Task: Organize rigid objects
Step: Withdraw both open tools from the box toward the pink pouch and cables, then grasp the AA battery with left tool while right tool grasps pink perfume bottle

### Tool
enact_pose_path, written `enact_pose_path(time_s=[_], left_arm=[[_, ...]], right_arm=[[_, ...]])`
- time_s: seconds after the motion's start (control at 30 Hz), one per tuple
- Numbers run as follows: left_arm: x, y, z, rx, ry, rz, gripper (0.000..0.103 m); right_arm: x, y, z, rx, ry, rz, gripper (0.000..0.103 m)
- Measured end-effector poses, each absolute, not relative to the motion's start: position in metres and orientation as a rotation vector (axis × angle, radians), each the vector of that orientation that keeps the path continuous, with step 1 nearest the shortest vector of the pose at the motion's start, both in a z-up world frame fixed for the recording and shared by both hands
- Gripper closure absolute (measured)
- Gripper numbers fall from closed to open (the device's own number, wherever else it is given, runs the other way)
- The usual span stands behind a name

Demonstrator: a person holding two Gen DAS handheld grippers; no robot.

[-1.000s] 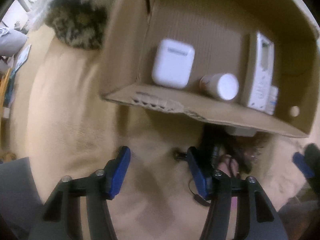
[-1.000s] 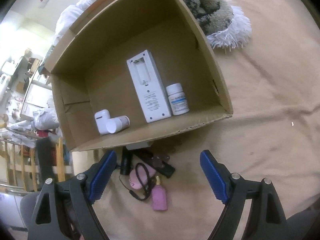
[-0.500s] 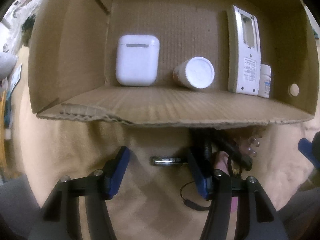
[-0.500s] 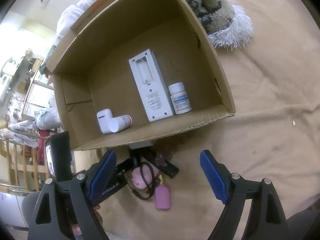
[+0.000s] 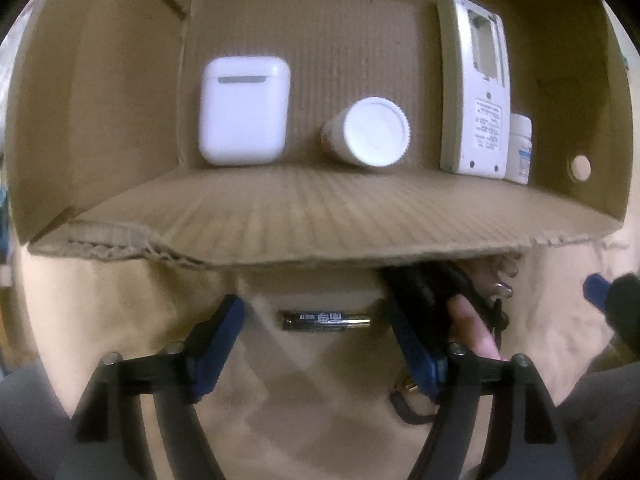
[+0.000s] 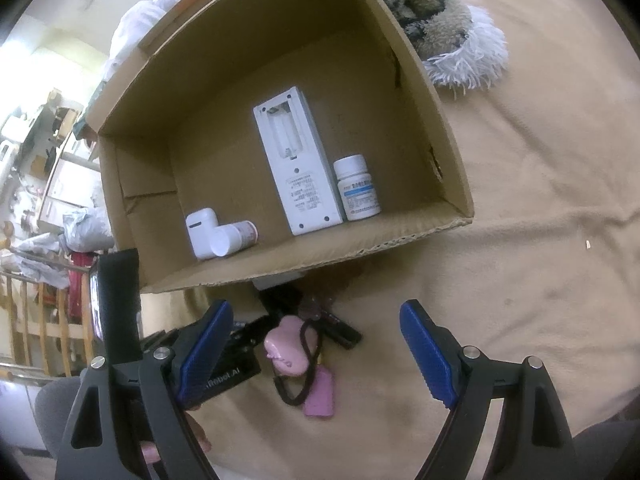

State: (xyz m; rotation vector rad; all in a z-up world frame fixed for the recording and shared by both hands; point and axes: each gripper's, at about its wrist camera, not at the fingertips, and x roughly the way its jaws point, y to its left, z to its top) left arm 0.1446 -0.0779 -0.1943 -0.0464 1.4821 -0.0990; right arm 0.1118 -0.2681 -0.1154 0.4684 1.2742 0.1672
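Note:
A black-and-gold battery point(image 5: 324, 320) lies on the beige blanket, just outside the cardboard box point(image 5: 280, 232). My left gripper point(image 5: 312, 316) points straight down over it, jaws opening, with the battery between the blue pads and touched by neither. In the box sit a white earbud case point(image 5: 244, 110), a white-capped bottle on its side point(image 5: 370, 132), a white remote point(image 5: 476, 92) with an empty battery bay, and a small pill bottle point(image 5: 519, 148). My right gripper point(image 6: 316, 316) hovers open and holds nothing, above a pink key fob point(image 6: 286, 346) with a black cord.
Black items point(image 6: 336, 328) and a pink tag point(image 6: 320, 394) lie in the pile at the box's front wall. A furry speckled cushion point(image 6: 432, 20) rests behind the box. Open blanket point(image 6: 540, 200) spreads to the right. Shelves and clutter stand far left.
The left wrist view has shifted toward the box front, so the battery now lies centred between the left jaws, which stand wider. The right gripper has kept still.

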Motion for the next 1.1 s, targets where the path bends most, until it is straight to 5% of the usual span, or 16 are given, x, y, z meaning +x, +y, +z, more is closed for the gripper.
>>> enact_pose_path(time_s=[0.13,0.27,0.6,0.7,0.77,1.1], left_arm=[[0.142,-0.086,-0.195,0.026,1.465,-0.092,0.038],[0.142,-0.091,-0.193,0.051,1.445,-0.083,0.063],[0.125,-0.062,-0.157,-0.046,1.405,-0.063,0.063],[0.112,-0.043,-0.134,-0.065,1.365,-0.059,0.063],[0.105,-0.036,-0.121,-0.066,1.334,-0.061,0.063],[0.074,-0.010,-0.113,-0.163,1.319,-0.058,0.063]], right_arm=[[0.113,-0.269,-0.116,0.474,1.279,0.163,0.012],[0.114,-0.267,-0.118,0.467,1.277,0.165,0.012],[0.098,-0.263,-0.143,0.401,1.391,0.173,0.013],[0.093,-0.259,-0.154,0.355,1.431,0.160,0.027],[0.092,-0.252,-0.161,0.314,1.464,0.165,0.047],[0.089,-0.224,-0.169,0.213,1.489,0.214,0.050]])
